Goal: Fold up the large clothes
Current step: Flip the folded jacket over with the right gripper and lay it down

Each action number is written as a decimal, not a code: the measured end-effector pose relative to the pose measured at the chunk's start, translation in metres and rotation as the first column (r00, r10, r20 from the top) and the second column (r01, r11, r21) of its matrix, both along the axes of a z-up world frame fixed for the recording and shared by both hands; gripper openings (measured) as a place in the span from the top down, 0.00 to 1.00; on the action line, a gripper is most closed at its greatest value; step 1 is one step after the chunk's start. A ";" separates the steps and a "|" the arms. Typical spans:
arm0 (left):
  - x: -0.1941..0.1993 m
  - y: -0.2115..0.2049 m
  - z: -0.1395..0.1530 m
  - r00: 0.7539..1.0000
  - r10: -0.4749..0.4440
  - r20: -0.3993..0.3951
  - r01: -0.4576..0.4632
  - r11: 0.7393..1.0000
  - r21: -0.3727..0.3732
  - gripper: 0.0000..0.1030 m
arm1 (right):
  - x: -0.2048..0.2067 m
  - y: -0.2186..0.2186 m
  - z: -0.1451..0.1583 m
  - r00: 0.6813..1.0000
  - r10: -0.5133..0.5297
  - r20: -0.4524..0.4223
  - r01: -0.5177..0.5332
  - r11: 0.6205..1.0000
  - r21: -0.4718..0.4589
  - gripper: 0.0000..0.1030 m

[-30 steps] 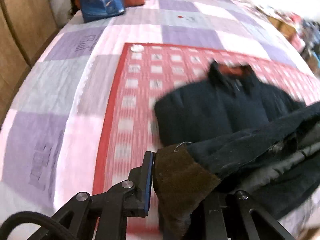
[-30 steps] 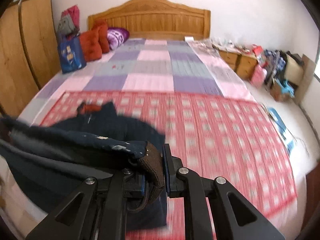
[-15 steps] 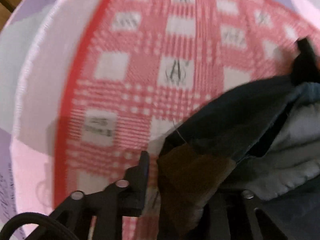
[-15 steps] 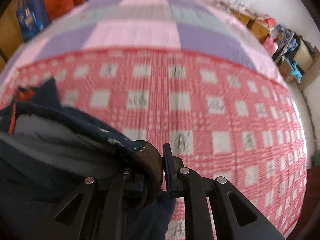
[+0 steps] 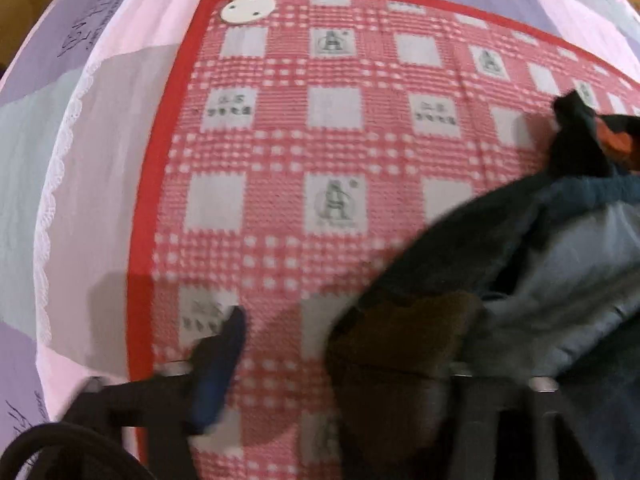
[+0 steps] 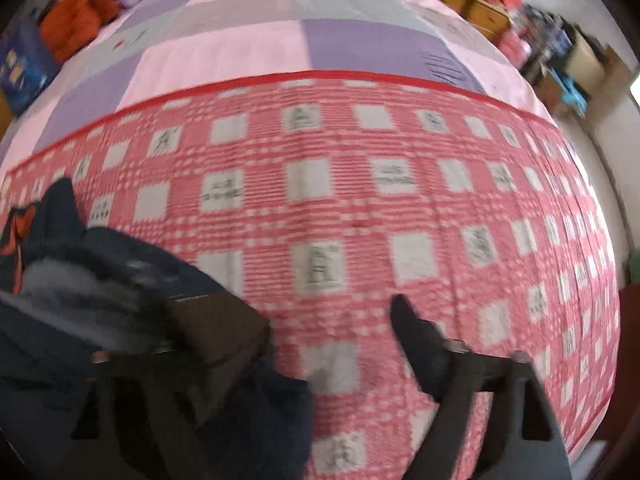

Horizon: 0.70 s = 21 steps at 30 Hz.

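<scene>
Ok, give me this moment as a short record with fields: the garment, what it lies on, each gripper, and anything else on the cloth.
garment: dark navy padded jacket with grey lining and brown ribbed cuffs
surface: red and white checked cloth over a pink, purple and grey patchwork bedspread
left gripper: jaws opening, brown cuff between them, not pinched
right gripper: jaws opening, cuff at one finger
other: white round disc at the cloth's corner

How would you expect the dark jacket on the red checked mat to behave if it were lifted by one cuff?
The dark jacket would probably sag and trail: it already lies in soft folds. Its grey lining looks smooth, so layers may slide. The brown cuff seems thicker, likely the firmer hold.
</scene>
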<state>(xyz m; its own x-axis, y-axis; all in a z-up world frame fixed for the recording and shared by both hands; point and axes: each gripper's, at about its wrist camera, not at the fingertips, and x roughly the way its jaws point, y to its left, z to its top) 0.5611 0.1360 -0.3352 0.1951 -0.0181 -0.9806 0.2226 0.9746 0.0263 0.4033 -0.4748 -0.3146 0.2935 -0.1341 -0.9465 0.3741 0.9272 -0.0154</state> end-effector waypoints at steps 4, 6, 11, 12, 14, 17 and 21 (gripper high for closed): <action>0.006 -0.002 -0.008 1.000 0.020 -0.016 -0.020 0.999 -0.028 0.28 | -0.015 0.008 0.021 0.998 0.010 0.054 -0.007 0.999 -0.051 0.15; 0.004 -0.005 -0.009 1.000 0.016 -0.001 -0.016 0.999 -0.040 0.28 | -0.018 0.007 0.024 0.997 -0.012 0.071 0.019 0.995 -0.095 0.15; 0.013 -0.006 -0.016 0.998 0.069 0.008 -0.068 0.997 -0.037 0.12 | 0.003 -0.010 -0.011 0.996 -0.087 -0.024 0.086 0.995 -0.041 0.15; 0.016 -0.004 -0.024 0.996 0.089 -0.018 -0.089 0.996 -0.014 0.09 | 0.003 -0.016 -0.020 0.992 -0.114 -0.050 0.116 0.992 0.043 0.15; 0.015 0.007 -0.030 0.990 0.129 -0.052 -0.132 0.990 -0.055 0.08 | -0.002 -0.030 -0.030 0.978 -0.193 -0.074 0.204 0.956 0.212 0.15; 0.003 0.014 -0.012 0.993 0.121 0.002 -0.120 0.986 -0.116 0.08 | -0.002 -0.026 -0.010 0.989 -0.143 -0.035 0.147 0.973 0.179 0.15; -0.018 0.034 0.035 0.992 0.095 0.085 -0.069 0.960 -0.272 0.08 | -0.005 -0.003 0.049 0.993 0.087 0.082 -0.087 0.996 -0.011 0.14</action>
<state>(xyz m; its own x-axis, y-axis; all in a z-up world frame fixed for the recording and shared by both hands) 0.5429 0.1700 -0.3001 0.2999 -0.2580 -0.9184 0.1507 0.9635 -0.2215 0.3979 -0.4779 -0.2661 0.3812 -0.1116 -0.9177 0.2924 0.9563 0.0052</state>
